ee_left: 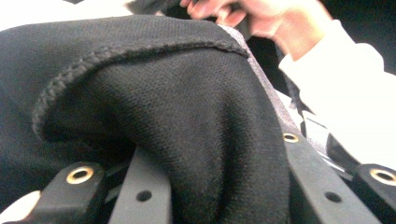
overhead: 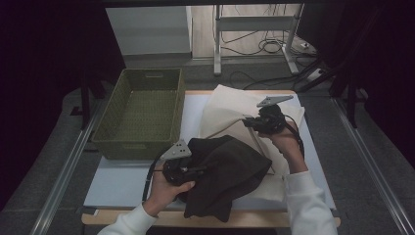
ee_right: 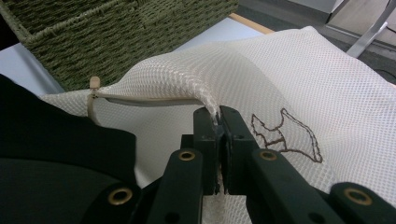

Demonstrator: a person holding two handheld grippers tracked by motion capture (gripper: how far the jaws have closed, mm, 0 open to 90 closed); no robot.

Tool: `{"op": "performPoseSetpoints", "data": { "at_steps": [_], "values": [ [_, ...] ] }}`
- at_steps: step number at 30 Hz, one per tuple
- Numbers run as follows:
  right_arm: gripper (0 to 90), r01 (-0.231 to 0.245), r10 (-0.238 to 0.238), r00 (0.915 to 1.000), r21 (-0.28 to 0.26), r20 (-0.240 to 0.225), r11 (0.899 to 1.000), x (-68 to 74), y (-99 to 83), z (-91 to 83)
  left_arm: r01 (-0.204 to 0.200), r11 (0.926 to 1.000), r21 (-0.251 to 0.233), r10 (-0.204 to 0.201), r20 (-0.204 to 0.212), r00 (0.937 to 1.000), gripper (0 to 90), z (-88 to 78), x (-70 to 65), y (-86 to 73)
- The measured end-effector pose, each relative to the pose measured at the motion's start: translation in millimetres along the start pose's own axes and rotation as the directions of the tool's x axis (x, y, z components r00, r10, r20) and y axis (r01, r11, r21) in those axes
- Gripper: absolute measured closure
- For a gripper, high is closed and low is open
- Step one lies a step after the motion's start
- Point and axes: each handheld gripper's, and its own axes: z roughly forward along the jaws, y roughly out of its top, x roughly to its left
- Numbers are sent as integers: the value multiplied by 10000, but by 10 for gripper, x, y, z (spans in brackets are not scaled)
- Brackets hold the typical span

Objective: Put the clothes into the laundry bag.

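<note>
Standing on grey floor, pale table [overhead: 117, 183], dark surrounds, trailing cables [overhead: 254, 46]

We wear white long sleeves [overhead: 306, 205]; each black hand-held gripper [overhead: 195, 170] carries a grey three-cornered plate [overhead: 176, 151], brass-ringed screw holes and a trailing black cable [overhead: 148, 177].

Lab-like recording room, black curtains [overhead: 44, 73], metal frame rails [overhead: 63, 171], floor cables [overhead: 259, 46]

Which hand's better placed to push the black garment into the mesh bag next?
Left. The left gripper already has the black garment bunched between its jaws, while the right gripper is clamped on the mesh bag, lifting its edge.
</note>
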Motion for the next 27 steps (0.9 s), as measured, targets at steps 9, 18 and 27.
{"op": "performPoseSetpoints", "data": {
  "at_steps": [9,18,27],
  "values": [
    [857,-2,2,10000,-52,54,10000,7,9,-32,149,9998,152,-143,-355,9993,704,78,70,-87],
    [859,166,-166,9999,-88,-20,9998,56,34,-59,249,9995,177,-235,-747,9969,704,228,68,14],
    [860,316,-318,9993,-88,-218,9995,119,58,-71,655,9971,393,-626,-705,9955,700,521,111,127]
  ]
}}
